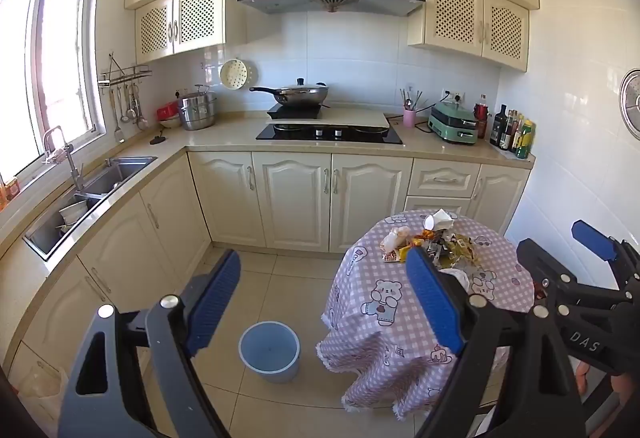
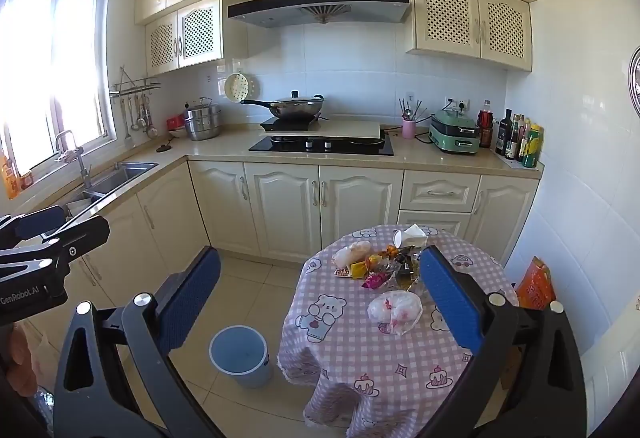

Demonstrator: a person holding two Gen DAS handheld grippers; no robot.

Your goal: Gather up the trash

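- The trash [image 2: 384, 262], crumpled wrappers, tissue and a white bag, lies heaped on the checked tablecloth [image 2: 360, 350].
- Left gripper [image 1: 324, 302] and right gripper [image 2: 320, 298] both gape empty.

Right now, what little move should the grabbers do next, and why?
Probably bring the right gripper down onto the white crumpled bag, the nearest piece of trash on the table. Both sets of jaws stand open and empty, and the blue bin waits on the floor beside the table.
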